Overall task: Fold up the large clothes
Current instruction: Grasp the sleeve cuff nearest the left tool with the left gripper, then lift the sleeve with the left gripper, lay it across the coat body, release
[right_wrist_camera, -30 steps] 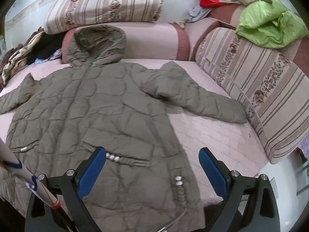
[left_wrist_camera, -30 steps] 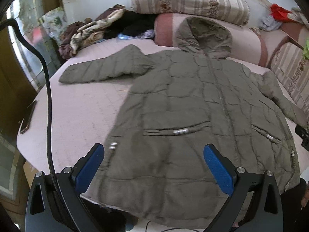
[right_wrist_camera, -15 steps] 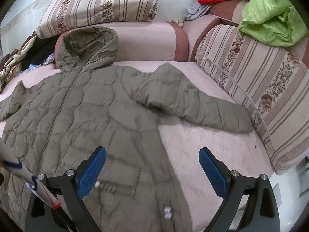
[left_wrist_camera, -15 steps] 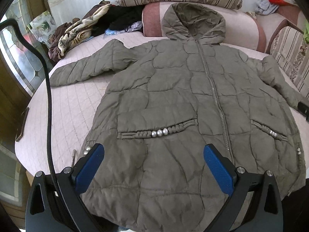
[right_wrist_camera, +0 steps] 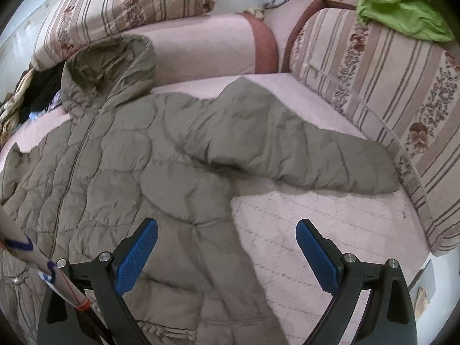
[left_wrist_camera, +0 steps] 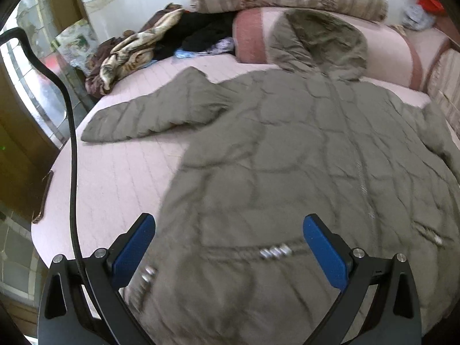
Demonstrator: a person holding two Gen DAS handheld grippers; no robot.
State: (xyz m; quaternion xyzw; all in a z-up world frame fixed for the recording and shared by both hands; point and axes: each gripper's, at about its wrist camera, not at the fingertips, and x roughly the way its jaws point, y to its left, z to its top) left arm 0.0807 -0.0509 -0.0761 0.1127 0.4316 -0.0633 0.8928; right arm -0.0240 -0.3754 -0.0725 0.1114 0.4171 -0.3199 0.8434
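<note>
The coat (left_wrist_camera: 287,149) lies flat on the bed (left_wrist_camera: 115,178), sleeves spread out. The left gripper (left_wrist_camera: 228,251) and right gripper (right_wrist_camera: 227,254) hang above it, jaws wide apart, holding nothing.

- Striped cushion (right_wrist_camera: 120,8): lies along the back bolster.
- Green cloth (right_wrist_camera: 399,3): heaped on the right-hand cushion.
- Loose clothing pile (left_wrist_camera: 149,49): rear left on the pink mattress (left_wrist_camera: 115,184).

My pink quilted bed (left_wrist_camera: 115,178) carries the olive hooded coat (left_wrist_camera: 287,158) flat, zipper up, both sleeves out, hood on a bolster (right_wrist_camera: 207,49); crumpled clothes (left_wrist_camera: 135,54) heap at its far-left corner.
</note>
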